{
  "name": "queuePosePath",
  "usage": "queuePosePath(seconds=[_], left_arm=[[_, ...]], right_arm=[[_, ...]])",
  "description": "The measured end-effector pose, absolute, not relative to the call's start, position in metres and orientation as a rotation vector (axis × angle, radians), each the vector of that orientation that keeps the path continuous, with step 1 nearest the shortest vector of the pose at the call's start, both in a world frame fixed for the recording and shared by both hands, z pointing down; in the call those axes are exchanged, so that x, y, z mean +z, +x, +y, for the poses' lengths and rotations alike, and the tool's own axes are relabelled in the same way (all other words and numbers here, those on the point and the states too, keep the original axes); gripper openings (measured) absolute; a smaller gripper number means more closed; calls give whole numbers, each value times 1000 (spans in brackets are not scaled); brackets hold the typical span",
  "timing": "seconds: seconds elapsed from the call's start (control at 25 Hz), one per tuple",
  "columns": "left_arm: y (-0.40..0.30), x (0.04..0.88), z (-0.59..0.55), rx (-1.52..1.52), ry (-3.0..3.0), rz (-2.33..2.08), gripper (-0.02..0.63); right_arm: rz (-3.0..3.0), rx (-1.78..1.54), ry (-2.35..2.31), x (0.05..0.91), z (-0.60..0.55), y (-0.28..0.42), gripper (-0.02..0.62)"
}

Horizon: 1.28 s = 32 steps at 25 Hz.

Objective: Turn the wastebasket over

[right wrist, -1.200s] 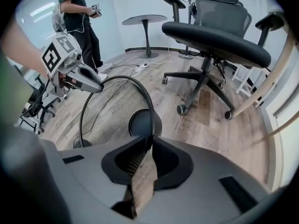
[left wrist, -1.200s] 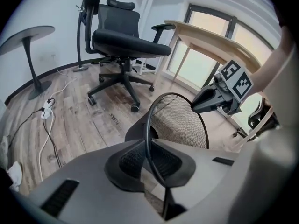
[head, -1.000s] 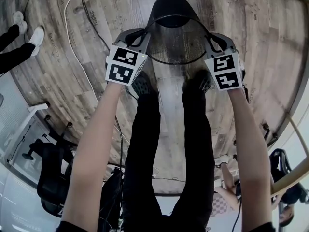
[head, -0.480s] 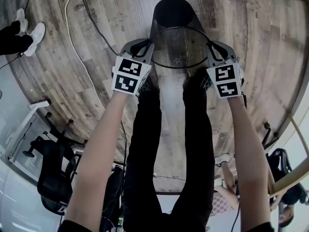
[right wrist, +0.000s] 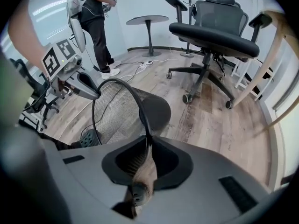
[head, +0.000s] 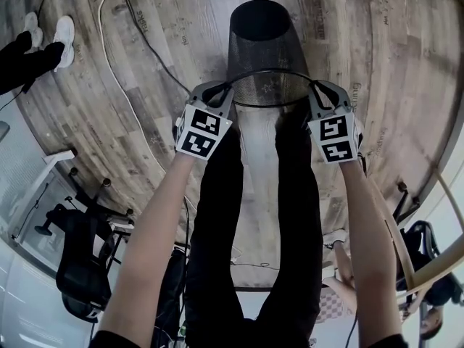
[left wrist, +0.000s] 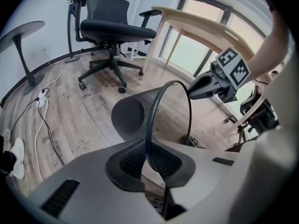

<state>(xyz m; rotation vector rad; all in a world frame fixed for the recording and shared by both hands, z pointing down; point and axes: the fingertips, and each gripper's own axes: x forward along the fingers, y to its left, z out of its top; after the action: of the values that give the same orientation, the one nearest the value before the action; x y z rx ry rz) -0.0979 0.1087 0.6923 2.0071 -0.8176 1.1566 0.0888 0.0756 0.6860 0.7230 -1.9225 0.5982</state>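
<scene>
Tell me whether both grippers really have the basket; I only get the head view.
Observer: In the left gripper view, the left gripper is shut on the rim of the basket, with the wire pinched in its jaws.
Operator: Check the right one too.
Observer: The right gripper view shows the right gripper shut on the rim as well, on the opposite side of the mouth.
</scene>
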Motion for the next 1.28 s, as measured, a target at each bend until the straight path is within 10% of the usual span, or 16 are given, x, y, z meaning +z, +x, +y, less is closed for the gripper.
queuePosePath(seconds=[1.28], left_arm=[[-64,739,197,1437,2219,-441,69]], right_arm=[[-1934,289,342,703,194,29,55]])
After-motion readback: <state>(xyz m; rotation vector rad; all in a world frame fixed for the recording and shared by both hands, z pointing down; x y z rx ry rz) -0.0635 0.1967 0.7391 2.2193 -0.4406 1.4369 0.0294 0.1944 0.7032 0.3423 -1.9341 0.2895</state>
